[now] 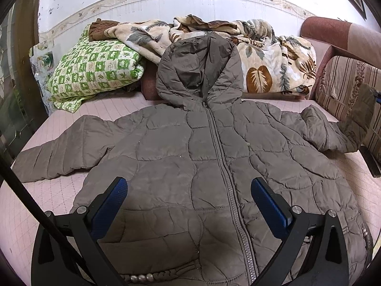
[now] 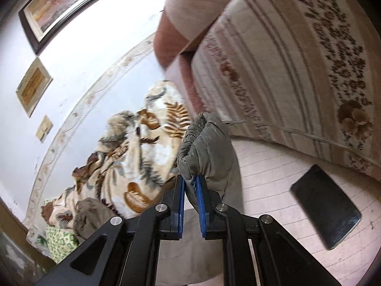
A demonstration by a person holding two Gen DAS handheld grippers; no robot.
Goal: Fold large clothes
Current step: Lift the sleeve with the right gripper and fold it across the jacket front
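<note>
Right wrist alone shows right hand-held gripper clamping sleeve cuff; left hand-held gripper apart.

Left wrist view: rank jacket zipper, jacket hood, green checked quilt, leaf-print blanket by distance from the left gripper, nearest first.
From the left gripper, open above the jacket:
1. Jacket zipper, just ahead, slightly right.
2. Jacket hood, straight ahead, propped up.
3. Green checked quilt, far left.
4. Leaf-print blanket, back right; too close to call against the quilt.

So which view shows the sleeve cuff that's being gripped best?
The right wrist view: the sleeve cuff sits pinched in the right gripper, elastic hem clear. The left wrist view shows it only distant and blurred at the frame's right edge.
</note>
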